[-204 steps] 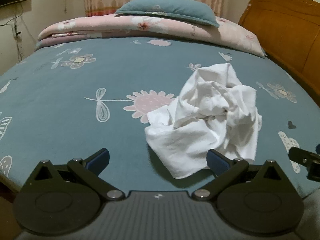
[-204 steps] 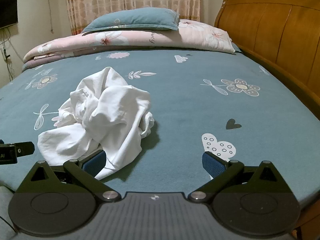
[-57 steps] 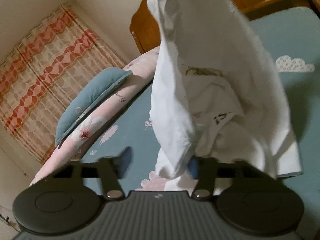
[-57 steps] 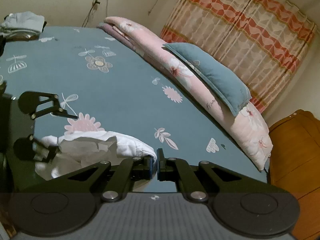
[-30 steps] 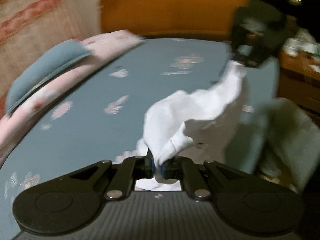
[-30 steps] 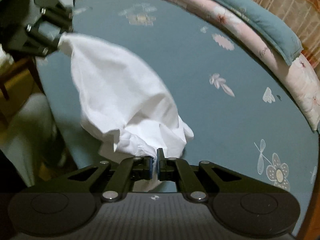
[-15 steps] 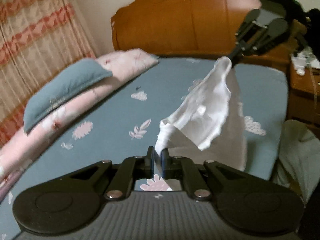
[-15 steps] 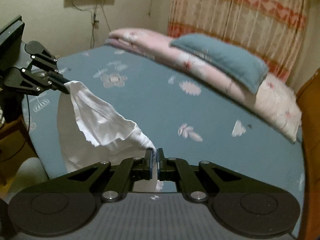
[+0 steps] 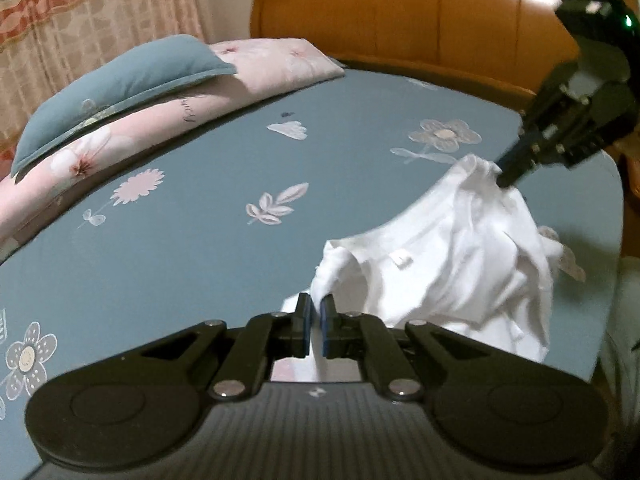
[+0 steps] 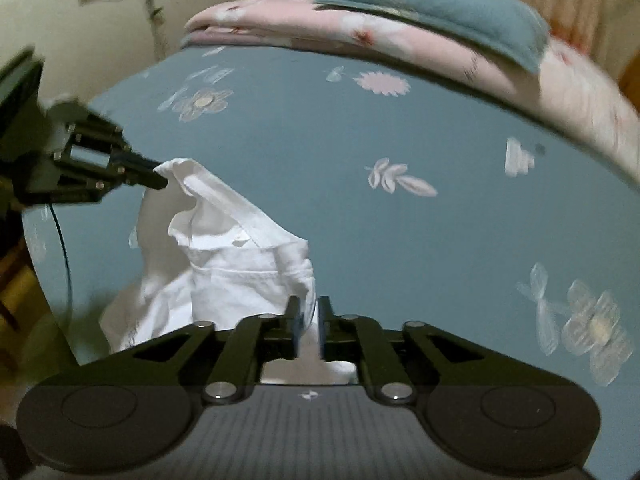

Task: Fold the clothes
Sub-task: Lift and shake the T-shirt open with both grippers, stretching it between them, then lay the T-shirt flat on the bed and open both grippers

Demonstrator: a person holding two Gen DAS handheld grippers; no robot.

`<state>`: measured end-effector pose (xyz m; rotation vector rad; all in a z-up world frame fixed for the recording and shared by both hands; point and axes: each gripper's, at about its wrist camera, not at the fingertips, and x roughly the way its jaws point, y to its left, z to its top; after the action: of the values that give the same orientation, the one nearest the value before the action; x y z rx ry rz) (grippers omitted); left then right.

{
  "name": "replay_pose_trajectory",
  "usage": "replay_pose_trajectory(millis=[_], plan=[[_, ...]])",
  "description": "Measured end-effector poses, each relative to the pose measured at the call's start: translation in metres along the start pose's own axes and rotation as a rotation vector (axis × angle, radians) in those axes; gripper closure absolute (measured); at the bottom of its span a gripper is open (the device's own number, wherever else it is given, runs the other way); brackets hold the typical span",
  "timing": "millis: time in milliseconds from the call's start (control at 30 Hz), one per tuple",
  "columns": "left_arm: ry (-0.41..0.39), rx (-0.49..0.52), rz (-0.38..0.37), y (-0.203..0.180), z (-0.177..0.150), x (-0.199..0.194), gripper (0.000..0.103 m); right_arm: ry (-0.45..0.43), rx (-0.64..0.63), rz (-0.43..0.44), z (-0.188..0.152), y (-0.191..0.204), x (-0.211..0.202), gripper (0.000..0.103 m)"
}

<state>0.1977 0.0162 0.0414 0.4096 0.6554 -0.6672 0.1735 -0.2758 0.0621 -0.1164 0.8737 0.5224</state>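
A white garment hangs between both grippers above the near edge of the bed. My left gripper is shut on one corner of it. My right gripper is shut on the opposite corner of the white garment. In the left wrist view the right gripper pinches the cloth from the upper right. In the right wrist view the left gripper pinches it from the left. The cloth sags in loose folds between them, a small label showing near its collar.
The bed has a teal sheet printed with flowers and leaves. A folded pink quilt with a teal pillow lies at its far side. A wooden headboard stands on the right. A curtain hangs behind.
Both grippers have come lower toward the bed with the garment. It now hangs less stretched and sags in folds, and the views have tilted down onto the sheet.
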Motion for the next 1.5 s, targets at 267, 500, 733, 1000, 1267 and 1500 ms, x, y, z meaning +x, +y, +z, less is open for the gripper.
replay_pose_trajectory(millis=[267,500,733,1000,1267,1500], plan=[[-0.025,-0.011,0.018,0.005,0.000,0.000,0.100,0.002,0.046,-0.048,-0.002,-0.004,0.008,0.098],[0.016,-0.052,0.143,0.024,0.015,0.019,0.100,0.008,0.068,-0.111,0.002,-0.014,0.023,0.100],[0.033,-0.058,0.208,0.041,0.047,0.077,0.100,0.031,0.010,-0.263,0.033,-0.045,0.070,0.100],[0.099,-0.098,0.224,0.072,0.057,0.156,0.100,0.060,-0.051,-0.429,0.068,-0.082,0.126,0.100],[0.191,-0.123,0.213,0.089,0.055,0.224,0.100,0.124,0.016,-0.428,0.080,-0.127,0.190,0.099],[0.187,-0.181,0.298,0.101,0.054,0.248,0.100,0.103,0.090,-0.408,0.069,-0.145,0.213,0.099]])
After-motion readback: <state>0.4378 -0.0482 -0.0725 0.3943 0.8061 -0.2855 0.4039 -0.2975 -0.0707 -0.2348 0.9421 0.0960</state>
